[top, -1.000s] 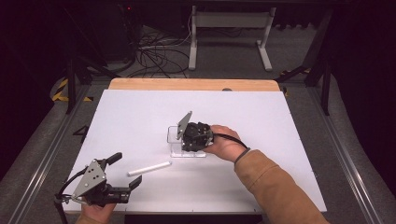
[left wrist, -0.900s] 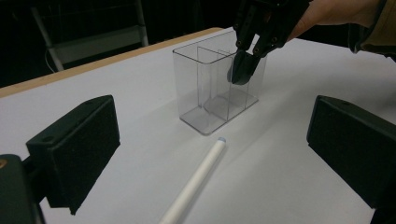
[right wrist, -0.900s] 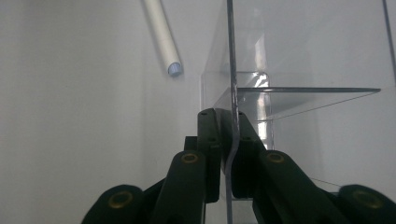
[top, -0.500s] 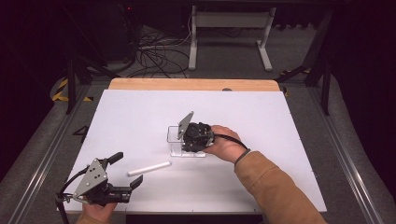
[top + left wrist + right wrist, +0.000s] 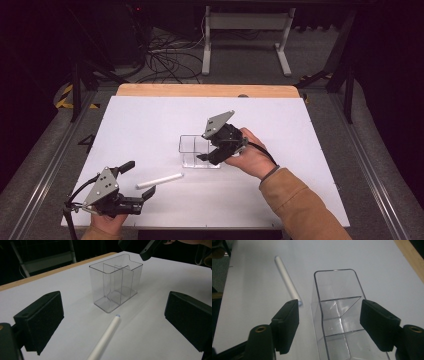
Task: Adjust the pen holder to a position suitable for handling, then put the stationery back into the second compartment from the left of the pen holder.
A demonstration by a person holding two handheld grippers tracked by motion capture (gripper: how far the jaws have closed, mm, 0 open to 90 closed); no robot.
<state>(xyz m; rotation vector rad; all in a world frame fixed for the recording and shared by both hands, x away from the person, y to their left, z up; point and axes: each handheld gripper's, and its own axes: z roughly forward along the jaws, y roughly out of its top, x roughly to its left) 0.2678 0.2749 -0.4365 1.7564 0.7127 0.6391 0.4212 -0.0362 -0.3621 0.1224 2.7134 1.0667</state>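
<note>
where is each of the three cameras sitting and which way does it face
High view: fixed above the person's side, looking forward and down on the white table; both forearms, the left gripper and right gripper show.
Left gripper view: rides the left gripper low over the table, looking between its open jaws at the white tube and clear organizer.
Right gripper view: rides the right gripper above the organizer, looking steeply down, jaws open either side of it.
Shared: all three show the organizer and tube.

Clear, colourless divided organizer (image 5: 115, 282); white marker (image 5: 160, 180), pale blue tip; black grippers, grey plates; white table (image 5: 150, 120), wooden edge.
</note>
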